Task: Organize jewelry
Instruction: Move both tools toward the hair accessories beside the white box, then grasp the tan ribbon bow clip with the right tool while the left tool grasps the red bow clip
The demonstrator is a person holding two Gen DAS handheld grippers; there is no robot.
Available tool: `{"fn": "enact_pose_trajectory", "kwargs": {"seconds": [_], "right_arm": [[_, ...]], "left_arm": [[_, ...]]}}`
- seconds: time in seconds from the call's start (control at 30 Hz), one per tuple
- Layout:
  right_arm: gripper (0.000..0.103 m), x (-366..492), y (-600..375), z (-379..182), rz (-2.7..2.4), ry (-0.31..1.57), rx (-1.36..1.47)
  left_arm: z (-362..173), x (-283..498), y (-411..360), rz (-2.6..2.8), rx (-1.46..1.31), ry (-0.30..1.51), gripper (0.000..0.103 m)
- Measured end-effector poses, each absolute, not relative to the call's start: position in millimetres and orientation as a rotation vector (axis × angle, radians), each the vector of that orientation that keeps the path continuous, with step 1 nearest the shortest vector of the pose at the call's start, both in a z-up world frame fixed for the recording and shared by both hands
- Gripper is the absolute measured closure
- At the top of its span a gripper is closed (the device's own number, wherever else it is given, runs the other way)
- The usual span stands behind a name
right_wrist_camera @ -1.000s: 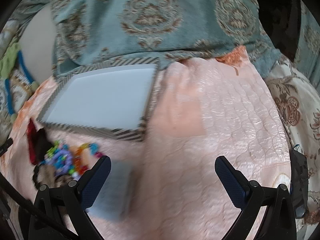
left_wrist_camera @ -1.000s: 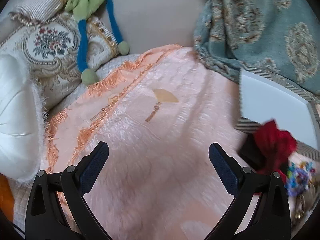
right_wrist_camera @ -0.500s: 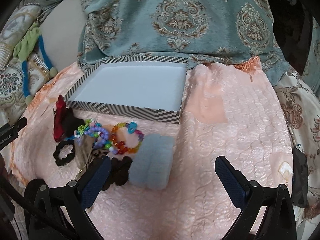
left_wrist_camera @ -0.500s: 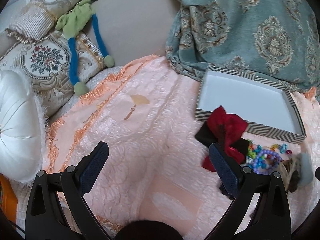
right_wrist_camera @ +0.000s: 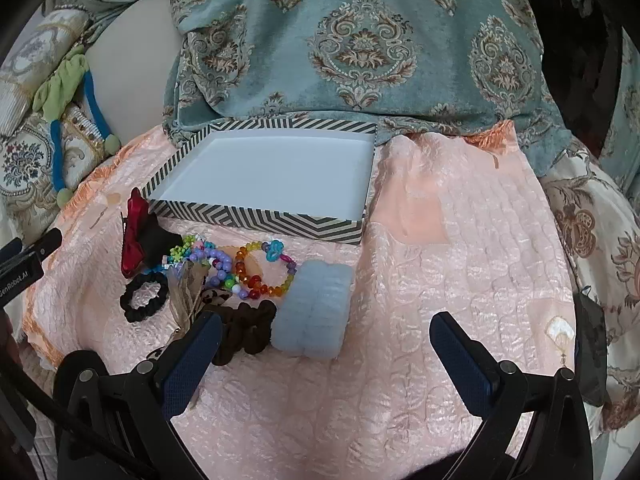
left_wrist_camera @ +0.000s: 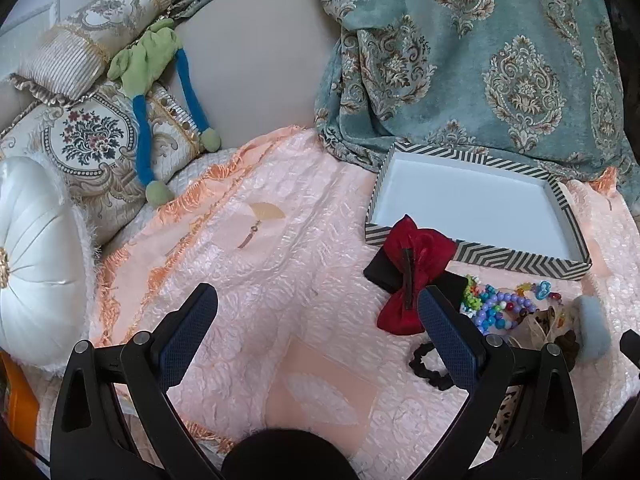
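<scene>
While both fingers [right_wrist_camera: 324,344] gape empty, scrunchie [right_wrist_camera: 246,326] beside left pad, box [right_wrist_camera: 276,168] beyond.

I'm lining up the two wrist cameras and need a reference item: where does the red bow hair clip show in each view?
Left wrist: the red bow hair clip lies right of centre, just above the gripper's right finger.
Right wrist: the red bow hair clip sits far left, seen edge-on.
Shared landmark: in both, it lies at a near corner of the striped box.
</scene>
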State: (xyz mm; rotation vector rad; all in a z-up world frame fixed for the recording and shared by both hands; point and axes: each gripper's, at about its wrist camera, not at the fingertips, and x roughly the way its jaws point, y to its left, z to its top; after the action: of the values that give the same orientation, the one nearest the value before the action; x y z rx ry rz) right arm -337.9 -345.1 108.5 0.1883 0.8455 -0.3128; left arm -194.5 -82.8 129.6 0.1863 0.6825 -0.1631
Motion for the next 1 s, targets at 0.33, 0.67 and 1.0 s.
{"fn": "enact_pose_trajectory", "kwargs": {"seconds": [0.33, 0.67, 1.0], "right_arm": [[0.0, -343.8, -340.3, 117.8, -0.303, 0.825, 0.177], [0.0, -348.9, -336.1, 132.7, -0.284, 0.799, 0.174], [0.0, -347.5, -328.4, 136.2, -0.244, 0.79, 0.168]], "left_arm": [[133.5, -201.5, -83.3, -0.181, 0.18, 0.685, 0.002], [136.1, -207.1, -81.5, -0.264, 0.152, 0.746, 0.002], [131.0, -205.1, -81.7, -0.313, 0.123, 0.796, 0.002]]}}
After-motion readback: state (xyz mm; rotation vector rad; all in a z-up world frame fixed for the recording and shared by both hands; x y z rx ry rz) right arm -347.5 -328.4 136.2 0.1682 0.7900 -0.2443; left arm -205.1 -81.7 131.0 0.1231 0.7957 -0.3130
